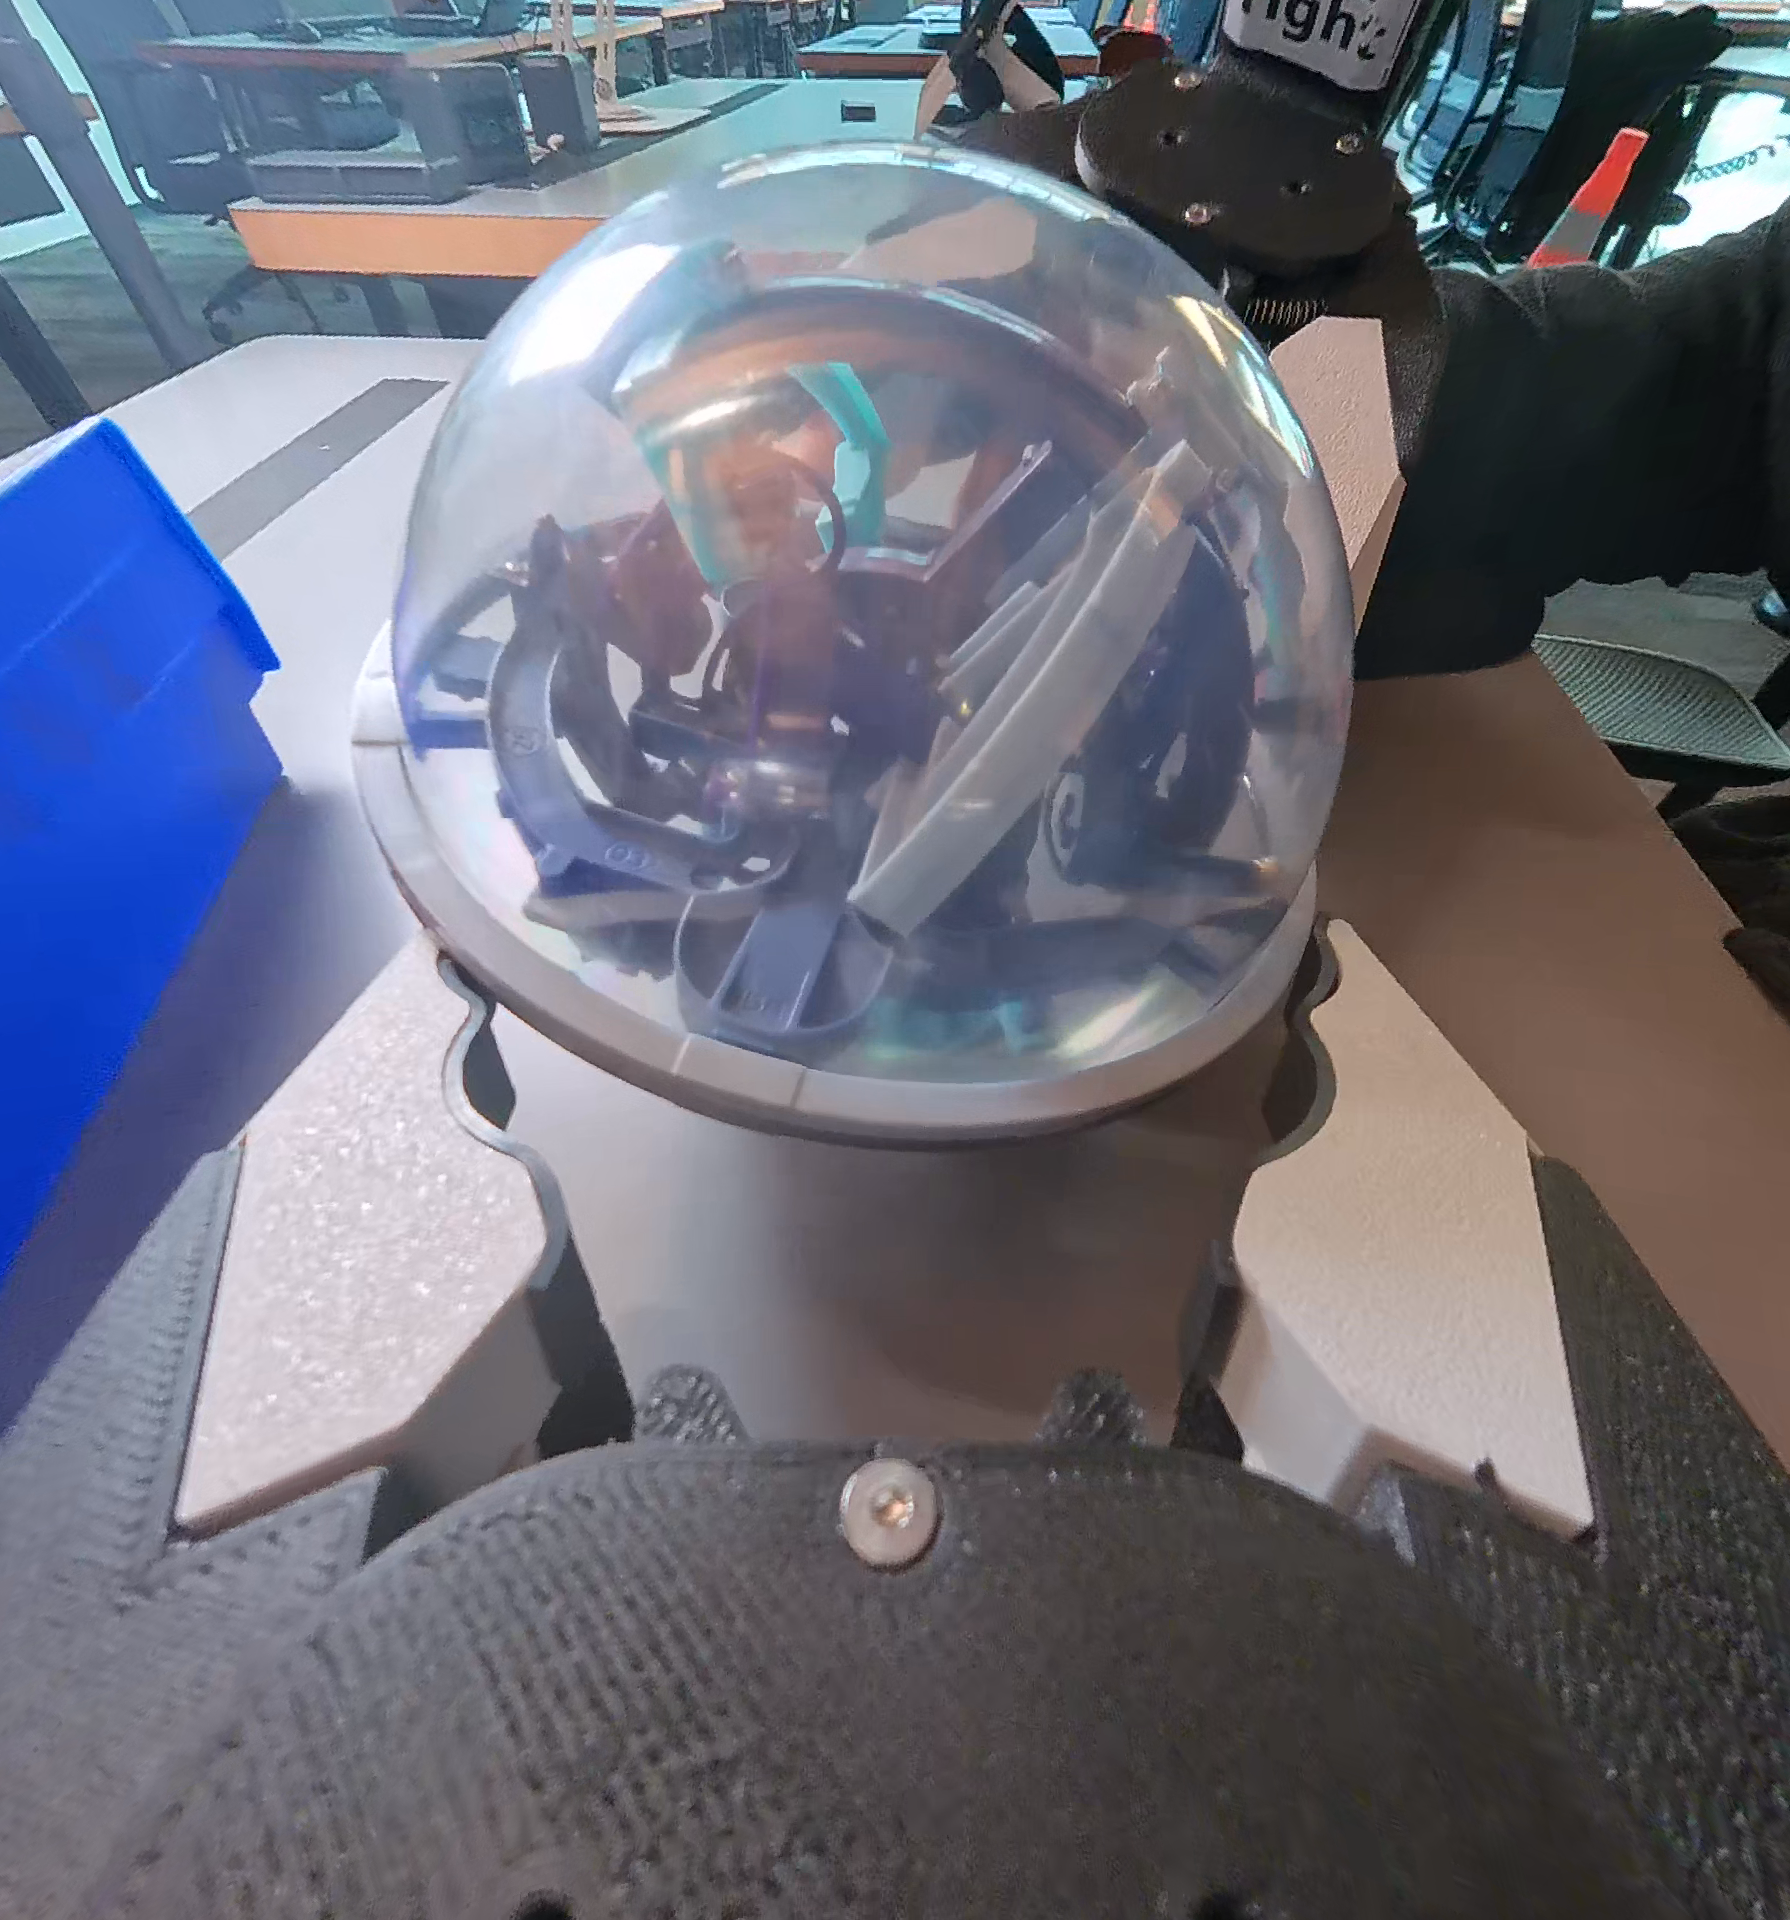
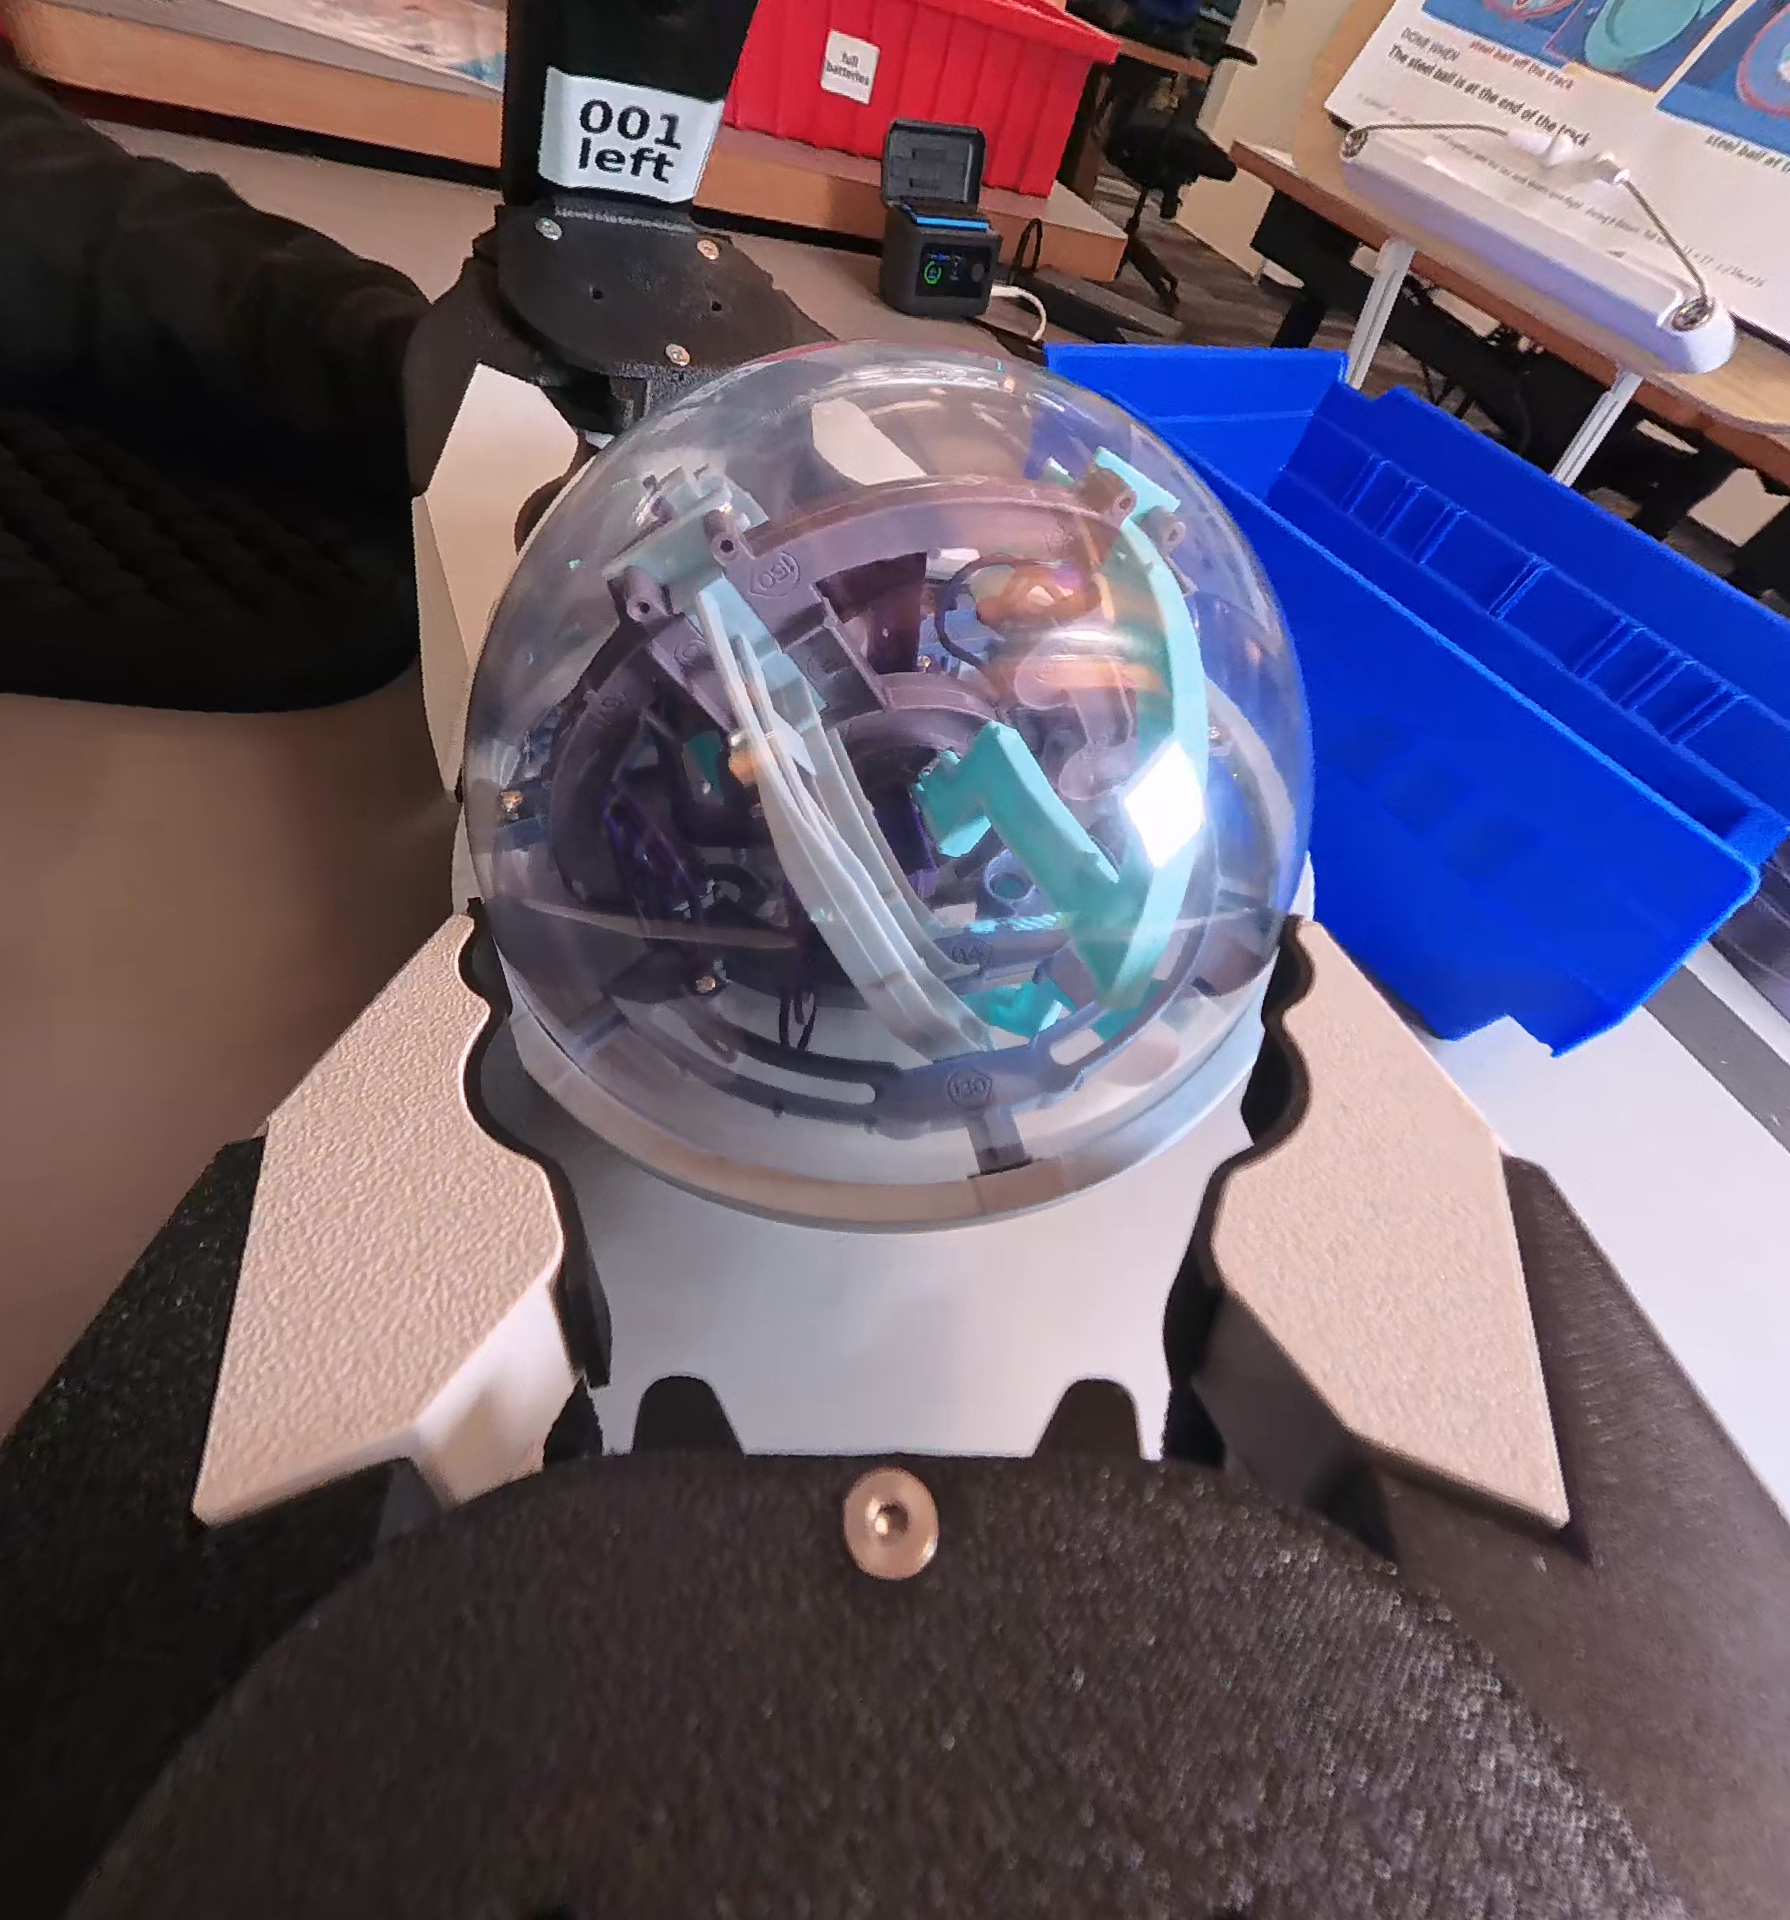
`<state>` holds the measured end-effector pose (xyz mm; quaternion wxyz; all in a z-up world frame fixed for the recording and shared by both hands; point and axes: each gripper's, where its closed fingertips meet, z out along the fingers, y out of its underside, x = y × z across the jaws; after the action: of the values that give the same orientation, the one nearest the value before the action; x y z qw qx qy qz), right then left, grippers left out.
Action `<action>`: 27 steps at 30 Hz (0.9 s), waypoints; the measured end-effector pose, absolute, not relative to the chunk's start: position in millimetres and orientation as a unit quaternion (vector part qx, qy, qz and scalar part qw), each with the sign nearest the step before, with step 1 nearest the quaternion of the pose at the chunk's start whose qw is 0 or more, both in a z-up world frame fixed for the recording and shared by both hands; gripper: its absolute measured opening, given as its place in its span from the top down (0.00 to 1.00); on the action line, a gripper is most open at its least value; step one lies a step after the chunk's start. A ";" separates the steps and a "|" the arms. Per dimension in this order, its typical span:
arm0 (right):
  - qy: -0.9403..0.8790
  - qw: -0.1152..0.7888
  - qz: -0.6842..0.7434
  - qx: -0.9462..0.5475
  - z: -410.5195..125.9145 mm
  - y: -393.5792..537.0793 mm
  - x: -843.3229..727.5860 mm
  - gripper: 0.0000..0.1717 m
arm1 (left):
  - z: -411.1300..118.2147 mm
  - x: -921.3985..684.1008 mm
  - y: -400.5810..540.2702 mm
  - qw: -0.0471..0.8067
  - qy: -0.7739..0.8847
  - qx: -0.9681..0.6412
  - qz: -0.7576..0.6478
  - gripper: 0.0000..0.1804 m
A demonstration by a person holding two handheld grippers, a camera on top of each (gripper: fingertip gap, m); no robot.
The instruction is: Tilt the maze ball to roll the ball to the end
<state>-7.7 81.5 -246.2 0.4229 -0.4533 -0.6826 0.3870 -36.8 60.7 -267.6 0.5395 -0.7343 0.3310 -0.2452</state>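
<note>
Both the left gripper [image 1: 891, 997] and right gripper [image 2: 886, 997] clamp the clear maze ball [image 1: 870, 623] above a grey table [image 1: 330, 436], blue bin [image 1: 70, 790] beside, office desks [image 1: 392, 229] behind.

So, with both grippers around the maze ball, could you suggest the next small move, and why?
Probably a slow, slight tilt, both grippers moving together. The left gripper and right gripper clasp the maze ball from opposite sides; I cannot spot the small ball, so go gently.

Maze ball [image 1: 870, 644] between both grippers' jaws, above table [image 1: 1493, 935]; bin [image 1: 70, 779] beside it.
</note>
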 end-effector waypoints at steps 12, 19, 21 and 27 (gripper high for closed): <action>-0.663 0.402 0.428 -0.465 -251.0 84.7 -9.0 0.18 | -258.3 -36.1 62.0 0.549 0.315 -0.739 -0.232 0.18; -0.655 0.394 0.444 -0.467 -251.0 82.2 -10.2 0.18 | -256.8 -35.9 59.9 0.550 0.302 -0.742 -0.236 0.18; -0.653 0.392 0.448 -0.469 -251.5 81.4 -10.7 0.18 | -255.6 -36.2 59.0 0.554 0.299 -0.740 -0.237 0.18; -0.642 0.386 0.461 -0.476 -251.6 79.6 -13.3 0.17 | -253.7 -38.0 58.0 0.559 0.290 -0.736 -0.248 0.18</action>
<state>-13.3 79.6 -251.6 0.3862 -0.4757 -0.6419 0.4610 -38.0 58.0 -253.7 0.5592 -0.7360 0.2898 -0.2484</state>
